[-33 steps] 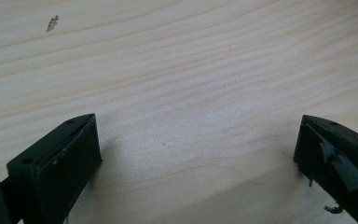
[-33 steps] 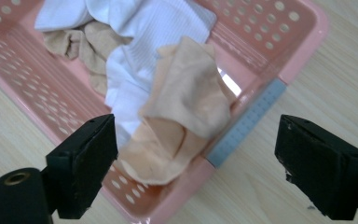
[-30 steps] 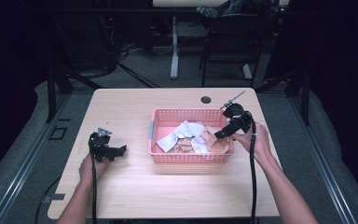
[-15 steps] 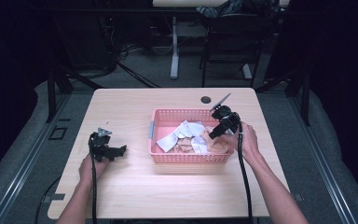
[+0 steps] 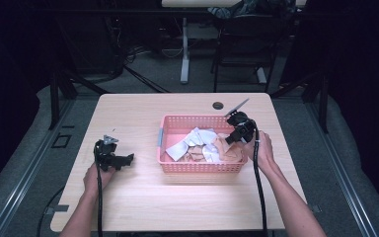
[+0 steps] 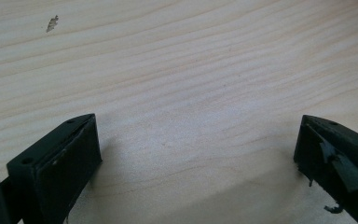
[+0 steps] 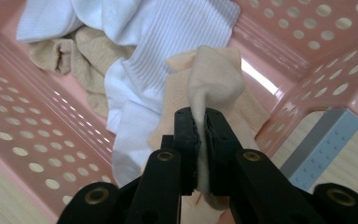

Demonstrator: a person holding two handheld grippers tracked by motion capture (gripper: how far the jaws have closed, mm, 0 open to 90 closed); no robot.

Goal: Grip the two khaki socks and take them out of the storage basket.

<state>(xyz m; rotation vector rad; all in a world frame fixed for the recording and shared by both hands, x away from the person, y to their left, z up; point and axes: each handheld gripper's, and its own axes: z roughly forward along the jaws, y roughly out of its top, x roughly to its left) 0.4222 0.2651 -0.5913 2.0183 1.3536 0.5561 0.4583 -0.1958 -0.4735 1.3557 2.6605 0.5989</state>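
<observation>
My right claw has just closed on a fold of the beige cotton sock, at the right end of the pink perforated plastic basket; its free length runs onward from the jaws over white socks. My left claw gapes wide, empty, over the pale wooden surface, well apart.

socks in basket, basket on table

The lower fold of the beige sock was hidden between the jaws; the basket was cropped by the frame
</observation>
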